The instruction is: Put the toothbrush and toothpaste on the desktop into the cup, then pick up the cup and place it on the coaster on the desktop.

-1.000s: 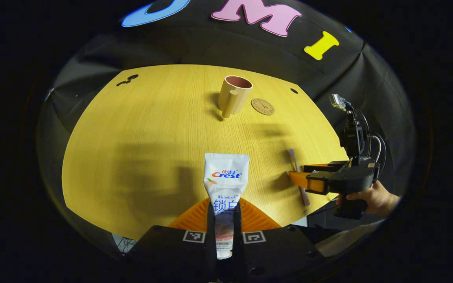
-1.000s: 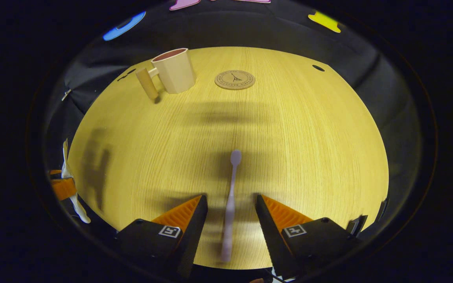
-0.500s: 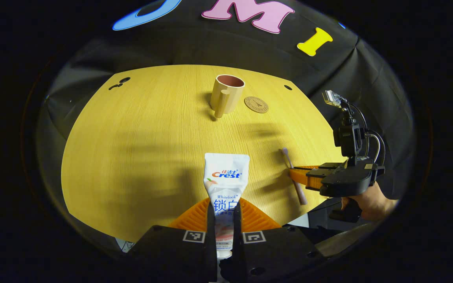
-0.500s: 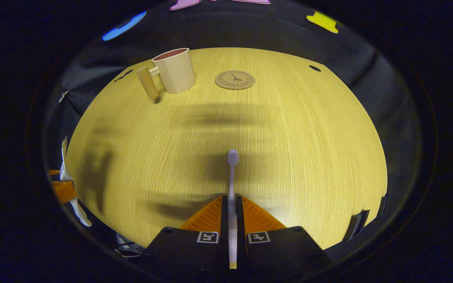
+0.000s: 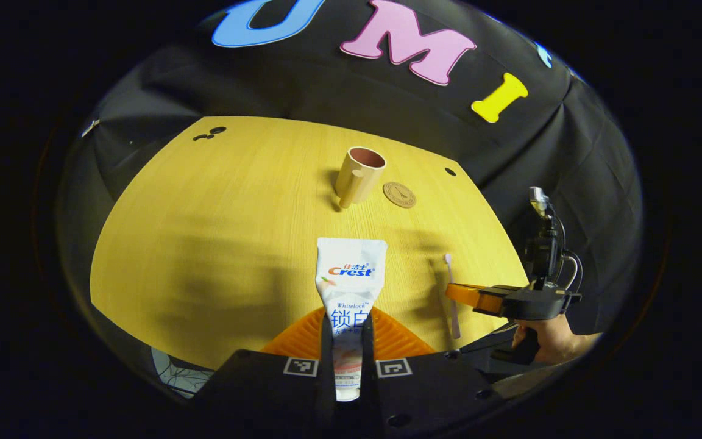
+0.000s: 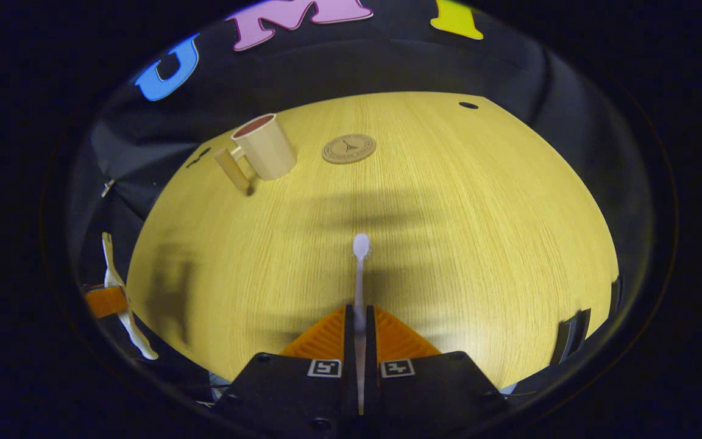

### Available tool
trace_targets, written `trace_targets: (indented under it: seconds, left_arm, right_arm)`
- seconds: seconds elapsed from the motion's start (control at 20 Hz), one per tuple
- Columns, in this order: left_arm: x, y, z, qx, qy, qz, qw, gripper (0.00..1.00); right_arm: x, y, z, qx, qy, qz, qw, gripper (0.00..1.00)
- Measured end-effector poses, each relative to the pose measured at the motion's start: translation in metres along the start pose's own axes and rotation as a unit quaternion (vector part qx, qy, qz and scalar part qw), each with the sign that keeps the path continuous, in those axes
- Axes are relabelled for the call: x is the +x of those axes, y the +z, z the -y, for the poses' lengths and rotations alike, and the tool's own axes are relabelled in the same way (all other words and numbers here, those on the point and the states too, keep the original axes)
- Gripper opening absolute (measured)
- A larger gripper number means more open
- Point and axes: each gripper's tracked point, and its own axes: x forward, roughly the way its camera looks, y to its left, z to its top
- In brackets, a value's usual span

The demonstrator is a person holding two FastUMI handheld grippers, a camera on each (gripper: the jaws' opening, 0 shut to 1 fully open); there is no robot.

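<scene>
My left gripper is shut on a white toothpaste tube, held above the near edge of the wooden desktop. My right gripper is shut on the handle of a pale toothbrush, whose head points away from me, lifted over the desktop. A beige cup with a handle stands upright at the far middle, with a round cork coaster just to its right. From the right gripper view the cup sits left of the coaster. The right gripper and its hand also show at the right.
Small round holes mark the desktop near its far corners. Black cloth walls ring the table. The left gripper with the tube shows at the far left of the right gripper view.
The right gripper closed on the toothbrush and lifted it off the desktop. Both grippers have risen and drawn back a little, so the cup and coaster look farther away.
</scene>
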Motion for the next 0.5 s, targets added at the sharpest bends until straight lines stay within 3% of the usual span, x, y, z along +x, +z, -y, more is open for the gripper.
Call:
trace_targets:
  seconds: [0.25,0.5]
  left_arm:
    - [-0.015,0.023,0.001,-0.014,-0.008,0.051,0.999,0.2]
    - [-0.014,0.107,0.027,0.005,-0.043,0.135,0.99,0.2]
  right_arm:
    - [-0.049,0.049,-0.014,-0.001,0.079,0.09,0.993,0.08]
    - [-0.105,0.103,-0.036,-0.011,0.145,0.168,0.975,0.08]
